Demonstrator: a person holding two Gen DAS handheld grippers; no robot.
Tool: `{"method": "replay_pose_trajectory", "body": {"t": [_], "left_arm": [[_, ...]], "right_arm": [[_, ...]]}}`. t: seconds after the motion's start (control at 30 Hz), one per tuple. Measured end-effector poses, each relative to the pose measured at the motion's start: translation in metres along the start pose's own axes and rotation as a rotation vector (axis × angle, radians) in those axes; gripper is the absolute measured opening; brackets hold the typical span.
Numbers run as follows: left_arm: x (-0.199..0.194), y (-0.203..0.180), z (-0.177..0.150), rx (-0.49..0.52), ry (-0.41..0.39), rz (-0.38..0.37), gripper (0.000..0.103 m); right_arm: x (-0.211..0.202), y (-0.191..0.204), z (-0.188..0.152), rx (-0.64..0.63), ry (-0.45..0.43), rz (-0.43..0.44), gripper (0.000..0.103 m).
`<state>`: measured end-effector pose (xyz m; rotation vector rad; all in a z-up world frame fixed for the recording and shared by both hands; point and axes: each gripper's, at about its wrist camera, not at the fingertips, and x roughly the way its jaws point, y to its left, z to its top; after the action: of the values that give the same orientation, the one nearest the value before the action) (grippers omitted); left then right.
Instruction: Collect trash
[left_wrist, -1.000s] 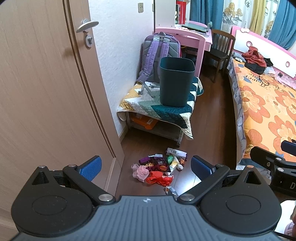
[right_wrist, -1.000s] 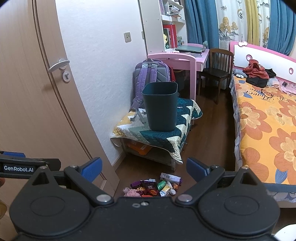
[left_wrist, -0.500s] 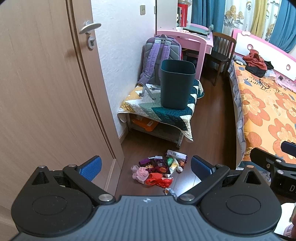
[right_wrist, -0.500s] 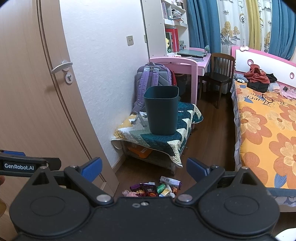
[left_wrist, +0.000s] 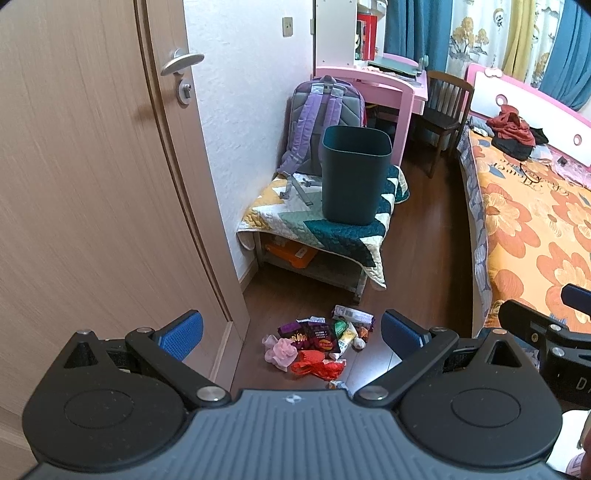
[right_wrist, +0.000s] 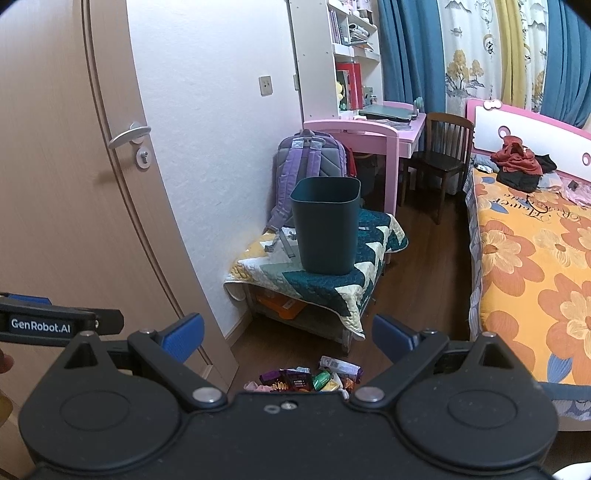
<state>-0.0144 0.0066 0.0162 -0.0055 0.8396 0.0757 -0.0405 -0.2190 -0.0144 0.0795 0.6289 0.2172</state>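
A bedroom with a dark wooden floor (left_wrist: 424, 236), a white wall and a pale wooden door (left_wrist: 92, 184) on the left. In the left wrist view, the left gripper (left_wrist: 291, 332) hangs above the floor with its jaws wide apart and nothing between them. Below it, near the foot of the door, lies the trash (left_wrist: 317, 343): a heap of snack wrappers, a red plastic bag and a pink crumpled piece, all touching or overlapping. Beyond the heap stands a low bench under a quilt (left_wrist: 328, 229), and on that tabletop a dark green bin (left_wrist: 352, 177) stands upright, with a purple backpack (left_wrist: 325, 122) leaning against the wall just behind it. A bed (left_wrist: 535, 221) with an orange flowered cover runs along the right side, and part of the right gripper shows at the right edge.

In the right wrist view, the right gripper (right_wrist: 288, 332) also has its jaws spread, holding nothing. The trash (right_wrist: 310, 376) shows only partly, just above the gripper's body. The bin (right_wrist: 325, 225) sits on the quilt (right_wrist: 332, 280), the backpack (right_wrist: 306, 162) behind it, a pink desk (right_wrist: 369, 129) and a dark chair (right_wrist: 439, 155) further back, the bed (right_wrist: 535, 277) on the right.
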Motion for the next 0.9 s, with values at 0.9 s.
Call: {"method": "replay_pose_trajectory", "body": {"t": [0.9], "left_arm": [[0.199,0.023,0.077,0.062,0.135,-0.105,0.103]], "right_arm": [[0.125,-0.014,0.02,0.075,0.098,-0.039,0.099]]}}
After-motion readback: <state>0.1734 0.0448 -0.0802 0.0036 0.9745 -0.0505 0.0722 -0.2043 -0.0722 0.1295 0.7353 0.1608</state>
